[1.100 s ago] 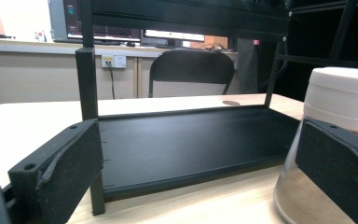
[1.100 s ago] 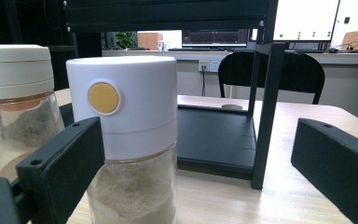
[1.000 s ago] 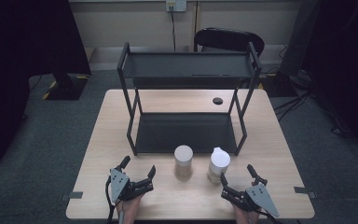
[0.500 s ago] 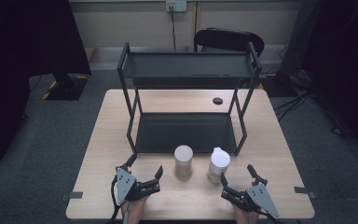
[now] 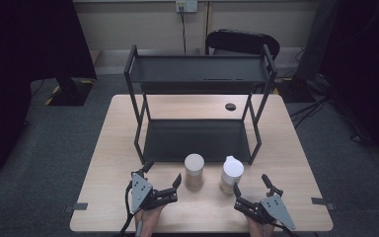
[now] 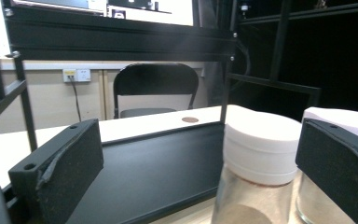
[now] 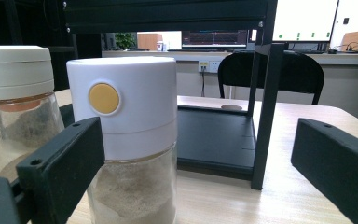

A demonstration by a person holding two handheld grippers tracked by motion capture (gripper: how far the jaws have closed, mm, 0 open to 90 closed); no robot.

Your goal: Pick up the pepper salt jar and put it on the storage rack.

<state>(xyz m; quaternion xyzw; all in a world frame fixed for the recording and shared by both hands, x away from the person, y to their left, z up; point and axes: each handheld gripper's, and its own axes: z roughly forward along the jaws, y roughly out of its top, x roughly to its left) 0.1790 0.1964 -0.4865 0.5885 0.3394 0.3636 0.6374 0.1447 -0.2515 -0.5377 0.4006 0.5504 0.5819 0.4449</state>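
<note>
Standing side by side: 2 glass jars [image 5: 194,171] [image 5: 231,174] w/ tan powder, lids on

A black two-tier rack [image 5: 197,140], two lidded jars [image 5: 194,171] [image 5: 231,174] just in front of it, and a small dark disc [image 5: 230,106] are carried on the wooden counter [image 5: 296,163].

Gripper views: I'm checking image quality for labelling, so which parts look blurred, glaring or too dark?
Left gripper view: the near jar is soft, the right background nearly black. Right gripper view: the white-capped jar is sharp, the screens behind overexposed. High view: evenly lit table, dark surroundings.
</note>
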